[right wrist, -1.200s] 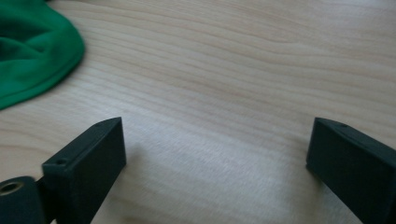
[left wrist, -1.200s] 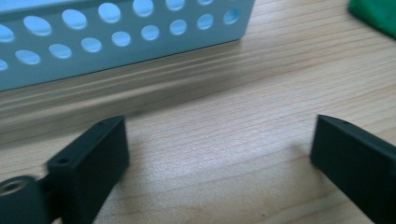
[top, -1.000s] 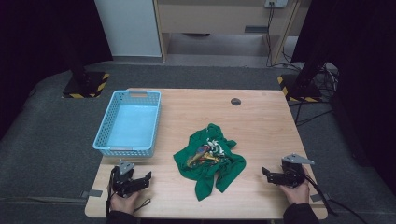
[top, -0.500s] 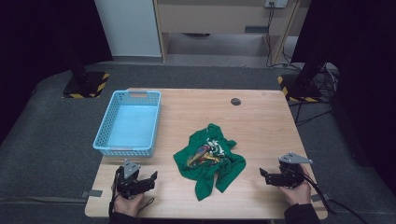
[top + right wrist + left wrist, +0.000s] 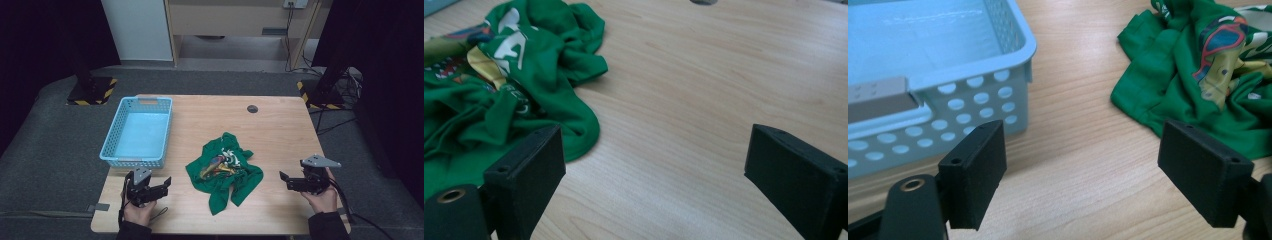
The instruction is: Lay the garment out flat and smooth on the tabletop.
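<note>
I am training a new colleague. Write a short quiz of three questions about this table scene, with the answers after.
1. True or false: the blue basket has clothing in it.
2. What lies crumpled at the middle of the table?
A. a green shirt
B. a grey towel
C. a red sock
3. What do the left gripper and the right gripper hold?

Key
1. False. The basket is empty.
2. A. The green shirt has a coloured print.
3. Nothing. Both are open, with the fingers apart above bare wood, one on each side of the shirt.
</note>
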`<state>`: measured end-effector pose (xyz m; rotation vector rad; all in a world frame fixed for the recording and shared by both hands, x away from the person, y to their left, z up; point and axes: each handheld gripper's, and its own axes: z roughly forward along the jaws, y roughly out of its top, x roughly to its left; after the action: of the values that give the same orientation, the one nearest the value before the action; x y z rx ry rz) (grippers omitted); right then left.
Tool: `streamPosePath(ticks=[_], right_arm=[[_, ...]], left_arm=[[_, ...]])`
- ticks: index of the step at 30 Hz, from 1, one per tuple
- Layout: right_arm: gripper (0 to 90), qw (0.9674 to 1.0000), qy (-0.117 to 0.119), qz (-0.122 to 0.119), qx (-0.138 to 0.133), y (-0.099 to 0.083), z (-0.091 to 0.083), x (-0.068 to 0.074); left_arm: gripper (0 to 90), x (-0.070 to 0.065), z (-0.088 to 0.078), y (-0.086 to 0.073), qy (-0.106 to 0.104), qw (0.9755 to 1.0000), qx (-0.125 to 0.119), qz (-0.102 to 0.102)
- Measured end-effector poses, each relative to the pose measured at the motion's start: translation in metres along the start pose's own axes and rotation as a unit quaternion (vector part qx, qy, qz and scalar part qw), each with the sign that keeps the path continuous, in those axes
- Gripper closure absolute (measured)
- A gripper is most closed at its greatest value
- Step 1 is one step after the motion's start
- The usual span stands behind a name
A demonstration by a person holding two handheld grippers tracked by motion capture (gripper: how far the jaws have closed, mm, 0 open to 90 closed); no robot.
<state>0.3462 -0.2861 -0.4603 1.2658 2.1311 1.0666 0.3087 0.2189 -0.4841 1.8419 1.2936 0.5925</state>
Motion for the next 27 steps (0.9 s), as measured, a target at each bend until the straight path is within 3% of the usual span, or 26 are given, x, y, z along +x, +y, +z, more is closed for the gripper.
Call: streamPosePath(ticks=[13,27], right_arm=[[10.6,0.9998,0.010,-0.004,-0.015,0.031,0.004,0.008],[13.4,0.9995,0.023,-0.009,-0.022,0.049,0.005,0.015]], left_arm=[[18.6,-0.015,0.011,0.024,-0.007,0.9998,-0.004,0.019],[18.9,-0.034,0.027,0.051,-0.016,0.9991,-0.006,0.039]])
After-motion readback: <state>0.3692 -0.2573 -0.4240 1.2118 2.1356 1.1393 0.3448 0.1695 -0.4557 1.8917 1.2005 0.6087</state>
